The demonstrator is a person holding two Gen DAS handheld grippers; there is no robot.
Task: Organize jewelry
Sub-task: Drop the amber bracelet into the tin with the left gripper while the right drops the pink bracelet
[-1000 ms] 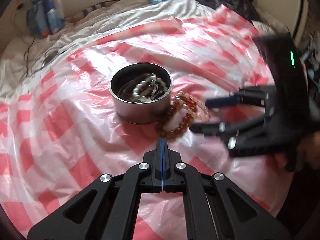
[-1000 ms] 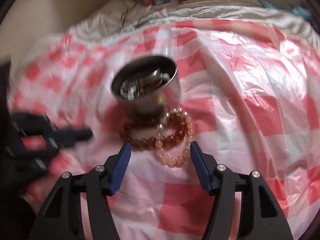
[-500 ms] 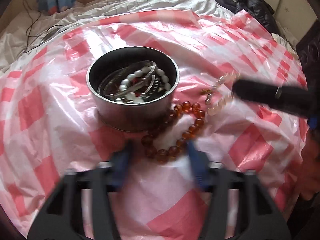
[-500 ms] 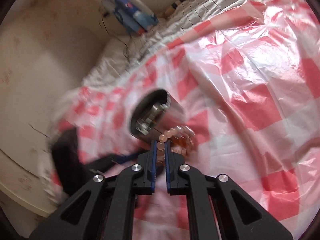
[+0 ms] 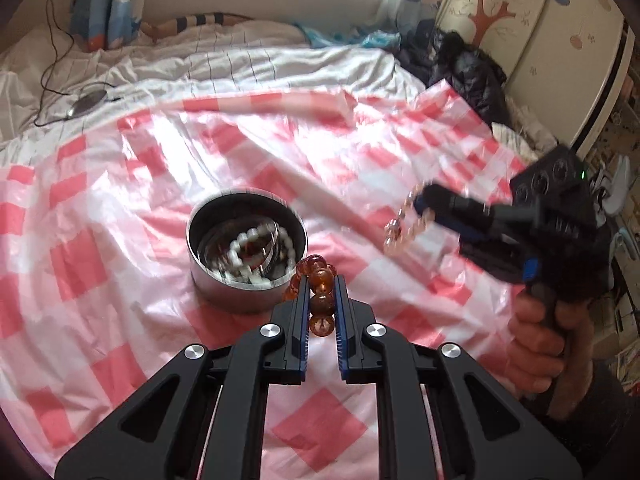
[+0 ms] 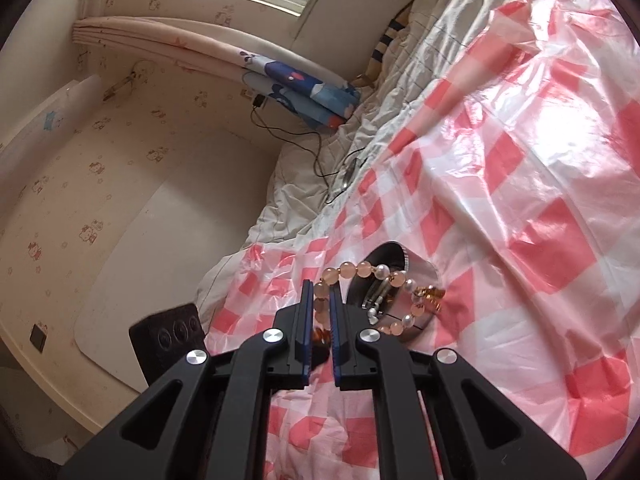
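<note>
Left hand-held gripper [image 5: 322, 300]: fingers pinch the amber bead bracelet [image 5: 320, 298], with beads showing between the blue pads and a few more bunched past the fingertips. This bracelet sits just beside the near right wall of the round metal tin [image 5: 248, 294], which stands upright on the red-and-white checked plastic sheet [image 5: 120, 264]. Whether the amber beads touch the sheet cannot be told. The tin contains a white bead bracelet [image 5: 256, 252] and metal bangles.

Right hand-held gripper [image 6: 320, 304]: fingers are pressed onto the pale pink bead bracelet [image 6: 372, 270], gripping one side of the loop; the rest of the loop hangs free beyond the fingertips. In the left wrist view this bracelet [image 5: 408, 220] is held in the air, up and to the right of the tin, apart from it. In the right wrist view the loop overlaps the tin [image 6: 416, 268], so part of the rim is covered.

Surroundings: the plastic sheet lies wrinkled over a bed with a white quilt [image 5: 240, 68]. A black cable [image 6: 316, 152] and a small dark device [image 5: 86, 102] lie on the quilt beyond the sheet. Dark clothing [image 5: 468, 72] is piled at the far right, by a decorated wardrobe [image 5: 532, 28]. A folded blue printed curtain [image 6: 296, 92] rests against the wall.
</note>
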